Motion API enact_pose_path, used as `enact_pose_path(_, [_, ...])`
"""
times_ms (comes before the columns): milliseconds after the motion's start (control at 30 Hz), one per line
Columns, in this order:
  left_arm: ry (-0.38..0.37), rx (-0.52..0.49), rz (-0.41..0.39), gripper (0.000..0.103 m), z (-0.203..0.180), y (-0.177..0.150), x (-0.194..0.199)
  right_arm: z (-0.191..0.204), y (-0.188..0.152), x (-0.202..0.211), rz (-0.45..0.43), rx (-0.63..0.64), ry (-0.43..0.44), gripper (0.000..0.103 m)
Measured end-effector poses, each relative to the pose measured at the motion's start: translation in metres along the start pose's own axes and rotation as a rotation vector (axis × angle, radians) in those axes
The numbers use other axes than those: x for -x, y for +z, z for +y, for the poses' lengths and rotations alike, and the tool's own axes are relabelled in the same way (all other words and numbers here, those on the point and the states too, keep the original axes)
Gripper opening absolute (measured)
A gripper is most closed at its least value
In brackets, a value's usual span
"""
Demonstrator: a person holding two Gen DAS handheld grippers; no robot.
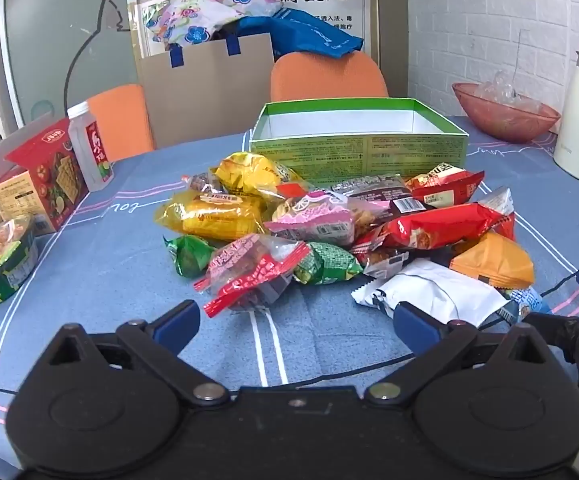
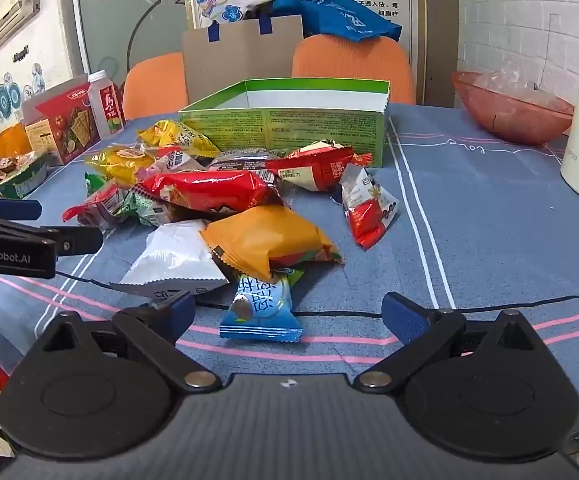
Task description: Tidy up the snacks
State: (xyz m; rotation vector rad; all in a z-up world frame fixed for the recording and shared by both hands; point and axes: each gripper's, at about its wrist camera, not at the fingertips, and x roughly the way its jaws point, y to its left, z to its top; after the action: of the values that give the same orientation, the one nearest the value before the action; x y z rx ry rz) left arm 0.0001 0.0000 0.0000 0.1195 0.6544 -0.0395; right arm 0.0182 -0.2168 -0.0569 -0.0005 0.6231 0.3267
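Both tools hover wide open and empty over the blue-clothed bench [image 2: 489, 200]. The left hand-held gripper [image 1: 295, 320] faces the loose heap of crinkly foil snack packets [image 1: 329, 232]; the right hand-held gripper [image 2: 289, 316] frames 1 small blue sweet wrapper [image 2: 263, 308], the nearest pick. At 12 o'clock, touching the heap, sits 1 open green cardboard box [image 1: 357, 152], empty and likely the destination. I count 2 orange chair backs behind.

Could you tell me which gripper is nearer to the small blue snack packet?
Right. The right gripper is open with the small blue snack packet lying between its fingers; the left gripper, also open, sits further left, facing the red-and-clear packet.
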Motion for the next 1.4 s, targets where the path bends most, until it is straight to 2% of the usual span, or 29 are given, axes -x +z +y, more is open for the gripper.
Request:
enact_pose_path(267, [0.008,0.002,-0.005,0.103,-0.0085,-0.0046,-0.003,0.001,0.0002,-0.0003,-0.007,-0.001,0.006,0.103])
enact_pose_path(1400, [-0.019,0.007,-0.01,0.103,-0.0015,0.0009,0.0007,0.0081,0.0019,-0.0064,0.002,0.005,0.019,0.103])
